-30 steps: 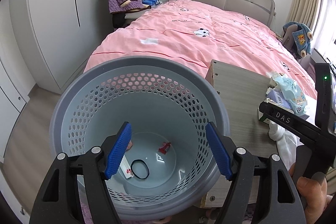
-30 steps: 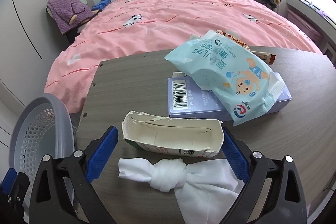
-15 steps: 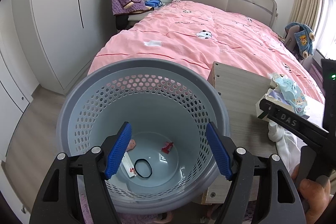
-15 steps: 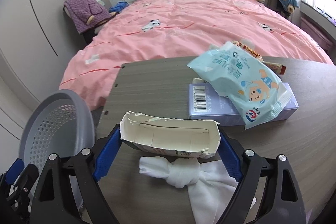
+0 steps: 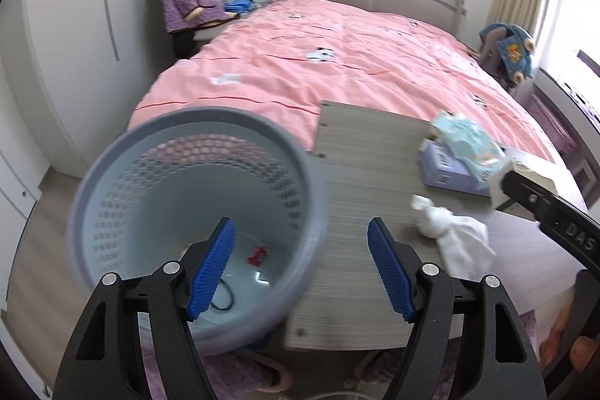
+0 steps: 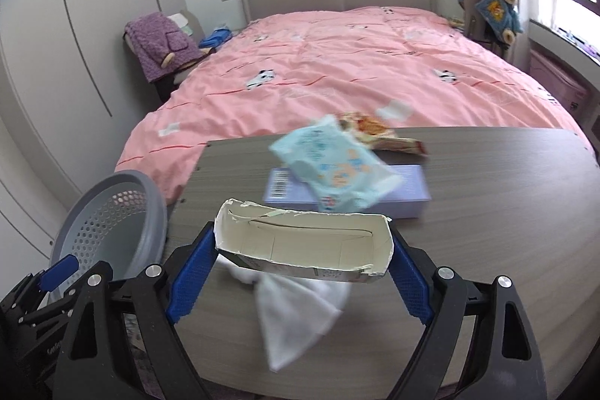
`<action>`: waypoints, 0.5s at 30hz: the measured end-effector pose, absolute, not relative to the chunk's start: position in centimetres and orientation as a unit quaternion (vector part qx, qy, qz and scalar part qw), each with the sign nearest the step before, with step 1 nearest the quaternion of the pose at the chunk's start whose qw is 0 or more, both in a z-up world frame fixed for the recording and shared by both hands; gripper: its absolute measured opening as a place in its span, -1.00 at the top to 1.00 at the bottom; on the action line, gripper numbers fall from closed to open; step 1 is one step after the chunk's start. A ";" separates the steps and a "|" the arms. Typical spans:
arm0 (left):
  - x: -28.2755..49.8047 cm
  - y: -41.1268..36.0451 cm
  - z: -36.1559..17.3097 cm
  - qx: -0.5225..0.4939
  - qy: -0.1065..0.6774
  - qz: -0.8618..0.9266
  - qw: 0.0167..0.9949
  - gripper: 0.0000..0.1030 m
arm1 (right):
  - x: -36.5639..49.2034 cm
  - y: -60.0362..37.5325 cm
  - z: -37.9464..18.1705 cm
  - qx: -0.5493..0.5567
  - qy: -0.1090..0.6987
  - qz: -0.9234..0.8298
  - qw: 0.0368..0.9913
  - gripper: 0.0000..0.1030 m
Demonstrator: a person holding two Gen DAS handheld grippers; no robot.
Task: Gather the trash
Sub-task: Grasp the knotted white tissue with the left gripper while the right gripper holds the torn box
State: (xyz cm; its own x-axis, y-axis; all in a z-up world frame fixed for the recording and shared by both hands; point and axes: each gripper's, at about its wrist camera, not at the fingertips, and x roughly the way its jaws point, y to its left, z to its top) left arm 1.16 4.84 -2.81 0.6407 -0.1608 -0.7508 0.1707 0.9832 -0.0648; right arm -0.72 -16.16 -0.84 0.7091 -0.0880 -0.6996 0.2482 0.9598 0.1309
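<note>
White cloth (image 6: 296,302) blurred, partly box-hidden (image 6: 303,246)

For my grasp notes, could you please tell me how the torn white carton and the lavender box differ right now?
The torn white carton is held off the table between the right gripper's jaws; the lavender box lies flat on it. The carton is ripped open and empty; the box looks intact, with a blue wipes pack on top. Both are long cardboard boxes.

Right claw (image 6: 300,253) grips torn carton (image 6: 303,246) above table (image 6: 487,197).
</note>
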 end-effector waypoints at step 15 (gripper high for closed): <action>1.6 -7.1 -5.5 0.036 0.455 -0.154 0.876 -0.36 | -5.8 -25.1 -3.4 0.130 0.382 -0.129 0.906 -0.62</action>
State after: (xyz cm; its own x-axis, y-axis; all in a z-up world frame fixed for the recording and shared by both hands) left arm 1.56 -7.09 -5.47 0.5388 -0.2375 -0.8082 0.3030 0.9499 -0.0771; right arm -5.76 -25.13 -3.37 0.6756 -0.1345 -0.7249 0.3324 0.9332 0.1366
